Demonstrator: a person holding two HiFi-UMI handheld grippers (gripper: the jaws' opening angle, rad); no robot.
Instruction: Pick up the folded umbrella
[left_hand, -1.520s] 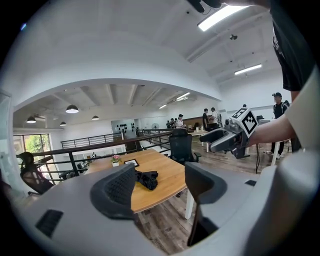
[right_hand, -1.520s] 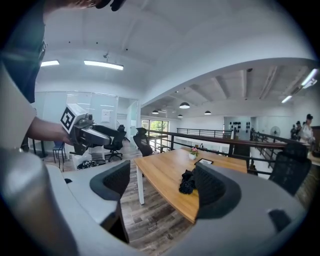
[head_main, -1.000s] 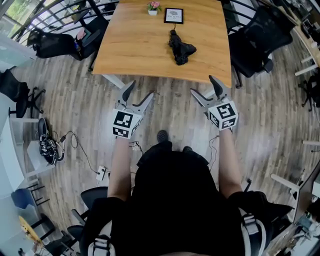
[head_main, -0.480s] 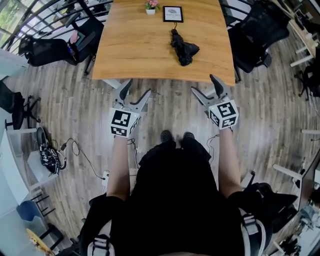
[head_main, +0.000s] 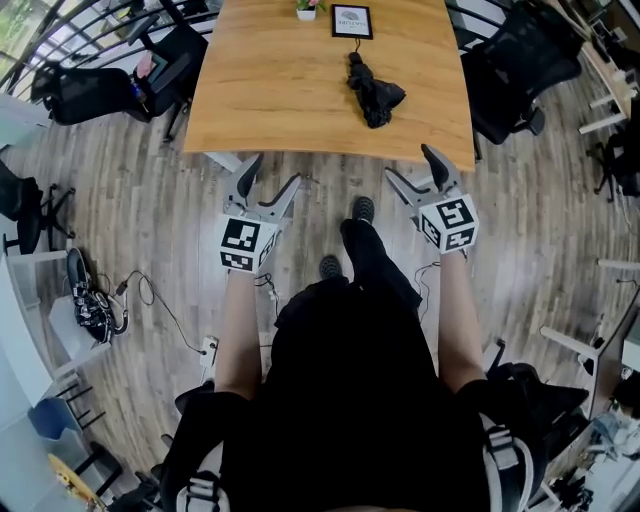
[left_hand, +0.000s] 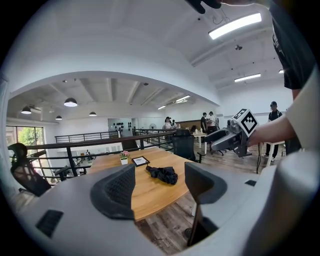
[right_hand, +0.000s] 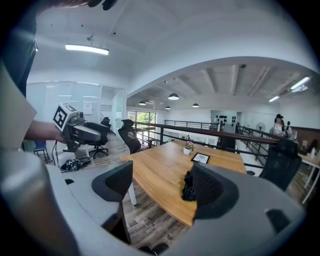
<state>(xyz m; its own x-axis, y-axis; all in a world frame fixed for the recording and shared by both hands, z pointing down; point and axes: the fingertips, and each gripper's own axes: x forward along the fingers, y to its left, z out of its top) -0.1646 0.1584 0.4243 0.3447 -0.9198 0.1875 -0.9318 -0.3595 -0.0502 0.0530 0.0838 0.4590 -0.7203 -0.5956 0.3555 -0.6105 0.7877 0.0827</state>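
Observation:
The folded black umbrella (head_main: 375, 92) lies crumpled on the wooden table (head_main: 290, 100), right of centre, and nothing touches it. It also shows in the left gripper view, where the umbrella (left_hand: 162, 173) sits far ahead between the jaws. In the right gripper view the umbrella (right_hand: 187, 187) is partly hidden behind the right jaw. My left gripper (head_main: 272, 178) is open and empty just short of the table's near edge. My right gripper (head_main: 410, 165) is open too. Its jaws have just closed a little with nothing between them. Both grippers are well short of the umbrella.
A framed picture (head_main: 351, 21) and a small flower pot (head_main: 306, 10) stand at the table's far end. Black office chairs flank it at the right (head_main: 510, 70) and the left (head_main: 165, 60). Cables and shoes (head_main: 95, 290) lie on the floor at left. People stand far off (left_hand: 272, 112).
The person has stepped toward the table, one foot now forward. Both grippers have moved closer to the near edge, still apart from the umbrella.

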